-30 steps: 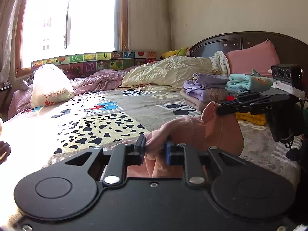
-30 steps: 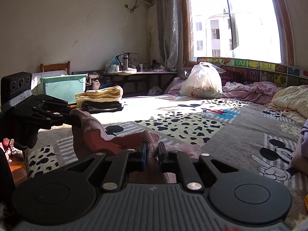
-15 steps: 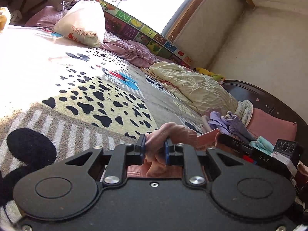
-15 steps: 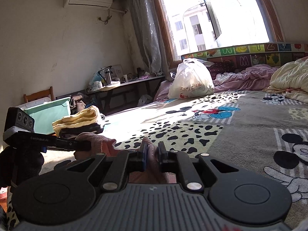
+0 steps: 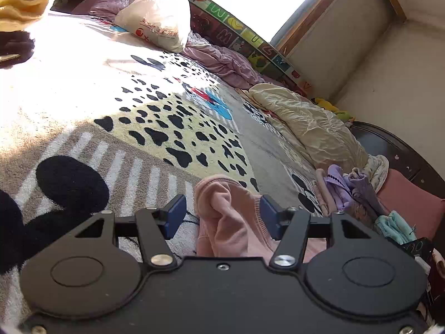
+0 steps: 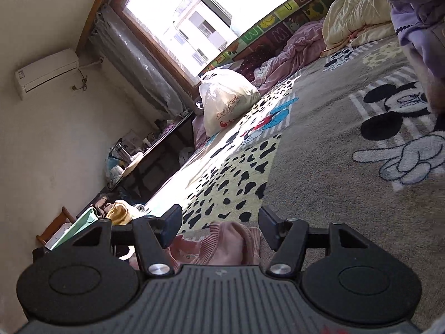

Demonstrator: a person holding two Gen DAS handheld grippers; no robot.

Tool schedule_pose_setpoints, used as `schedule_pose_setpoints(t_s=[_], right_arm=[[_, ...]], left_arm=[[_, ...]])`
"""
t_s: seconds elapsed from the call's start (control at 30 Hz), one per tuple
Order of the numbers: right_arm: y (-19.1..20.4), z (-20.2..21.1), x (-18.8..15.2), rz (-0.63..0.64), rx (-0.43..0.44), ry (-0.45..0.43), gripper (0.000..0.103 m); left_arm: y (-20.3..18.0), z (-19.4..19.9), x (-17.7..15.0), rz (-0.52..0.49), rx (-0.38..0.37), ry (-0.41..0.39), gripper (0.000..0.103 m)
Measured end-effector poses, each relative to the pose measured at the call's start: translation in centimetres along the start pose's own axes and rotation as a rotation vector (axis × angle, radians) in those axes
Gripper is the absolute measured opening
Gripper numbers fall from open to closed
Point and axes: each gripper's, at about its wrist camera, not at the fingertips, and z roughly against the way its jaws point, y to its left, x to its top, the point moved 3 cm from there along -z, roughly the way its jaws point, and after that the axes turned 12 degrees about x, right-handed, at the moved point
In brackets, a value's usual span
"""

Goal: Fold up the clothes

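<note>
Claws, left (image 5: 222, 217) and right (image 6: 219, 226), opening off the previously pinched pink garment (image 5: 230, 217).

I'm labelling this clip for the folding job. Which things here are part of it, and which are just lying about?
In the job:
- pink garment, lying between both sets of opening jaws
- left gripper
- right gripper

Lying about:
- white plastic bag
- cream quilt
- purple clothes
- yellow towel
- cartoon bedspread

The pink garment (image 5: 228, 217) is soft ribbed knit cloth. Under it, the blanket (image 5: 139, 128) looks fuzzy and matt. At eleven o'clock, the white bag (image 5: 155, 19) is crinkled, slightly glossy plastic.
</note>
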Motion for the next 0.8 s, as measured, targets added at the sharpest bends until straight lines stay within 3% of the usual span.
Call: schedule_pose_setpoints(t_s=[0.1, 0.13, 0.17, 0.2, 0.27, 0.33, 0.4, 0.43, 0.5, 0.53, 0.57, 0.6, 0.63, 0.67, 0.7, 0.8], right_arm=[[0.7, -0.7, -1.5, 0.025, 0.001, 0.040, 0.059], [0.9, -1.1, -1.9, 0.031, 0.009, 0.050, 0.054], [1.1, -1.6, -2.2, 0.049, 0.010, 0.062, 0.041], [1.4, -2.1, -2.6, 0.079, 0.000, 0.085, 0.036], [1.6, -2.8, -3.1, 0.110, -0.002, 0.109, 0.026], [1.7, -3.0, -3.4, 0.118, 0.009, 0.116, 0.020], [1.6, -2.2, -3.0, 0.091, 0.050, 0.087, 0.019], [1.5, -1.6, -2.8, 0.067, 0.094, 0.063, 0.018], [1.0, -1.4, -2.4, 0.026, 0.130, 0.049, 0.018], [0.5, -1.7, -2.5, 0.002, 0.134, 0.066, 0.018], [0.0, -1.9, -2.6, -0.014, 0.127, 0.076, 0.018], [-0.4, -2.2, -2.8, -0.024, 0.102, 0.082, 0.018], [-0.6, -2.4, -2.9, -0.028, 0.089, 0.088, 0.018], [-0.5, -2.4, -2.9, -0.024, 0.079, 0.084, 0.018], [-0.3, -2.3, -2.8, -0.017, 0.076, 0.078, 0.018], [0.1, -2.0, -2.6, -0.003, 0.073, 0.062, 0.019]], left_arm=[[-3.3, -0.8, -1.1, -0.225, 0.129, -0.043, 0.059], [-3.9, -1.5, -1.6, -0.279, 0.156, -0.048, 0.050], [-4.5, -2.3, -2.1, -0.331, 0.181, -0.052, 0.023], [-4.3, -2.8, -2.2, -0.328, 0.168, -0.047, 0.017], [-2.0, -3.4, -1.2, -0.130, 0.020, -0.005, 0.007], [1.2, -3.3, 0.0, 0.160, -0.232, 0.059, 0.006], [3.9, -4.0, -0.3, 0.436, -0.544, 0.136, 0.007], [4.9, -4.8, -0.8, 0.523, -0.582, 0.181, 0.006], [6.3, -7.1, -2.5, 0.583, -0.499, 0.292, 0.006], [7.1, -8.1, -3.3, 0.620, -0.425, 0.332, 0.008], [7.8, -8.5, -3.7, 0.651, -0.403, 0.344, 0.008], [7.8, -8.1, -3.5, 0.641, -0.394, 0.329, 0.012], [7.7, -7.2, -2.8, 0.605, -0.376, 0.291, 0.029], [7.4, -6.3, -2.2, 0.565, -0.357, 0.251, 0.056], [7.2, -5.2, -1.5, 0.524, -0.346, 0.211, 0.065], [6.8, -3.4, -0.5, 0.434, -0.279, 0.103, 0.067]])
